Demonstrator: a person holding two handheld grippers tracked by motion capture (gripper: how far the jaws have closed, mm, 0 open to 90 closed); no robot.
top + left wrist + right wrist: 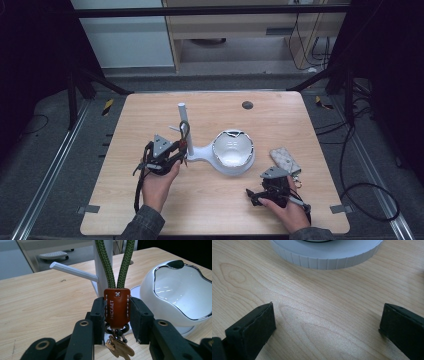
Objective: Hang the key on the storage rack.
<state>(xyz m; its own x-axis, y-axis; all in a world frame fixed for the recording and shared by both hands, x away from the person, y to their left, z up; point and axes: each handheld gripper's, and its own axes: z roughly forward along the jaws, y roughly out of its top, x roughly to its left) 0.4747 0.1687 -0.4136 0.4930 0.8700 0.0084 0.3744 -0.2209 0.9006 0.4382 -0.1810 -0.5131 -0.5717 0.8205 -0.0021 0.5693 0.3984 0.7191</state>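
Presently my left gripper [117, 312] is clamped on the brown leather tab [117, 307] of a key lanyard, both pads pressing its stitched sides. Directly beyond the jaws, the green cord loop [115, 265] rises from the tab and runs up along the white post [103, 270] of the stand; whether the loop already rests over a peg I cannot tell. Below the jaws hang the metal ring and brass-coloured keys [119, 348]. To the far left of my jaws a slanted white peg [73, 271] juts from the post; to the right sits the stand's white bowl [175, 290].

My right gripper [327, 325] hovers with its jaws wide apart over bare wooden tabletop [317, 310], just short of the stand's ribbed white base [324, 257], holding nothing. To its right in the high view lies a patterned pouch [285, 160].

For a clean hang, I judge the grip should stay on the tab, so the loop stays open and slack. I would guide the loop fully over a peg and lower it until the cord carries the keys' weight before parting the jaws. The right gripper could steady the base if the stand tips.
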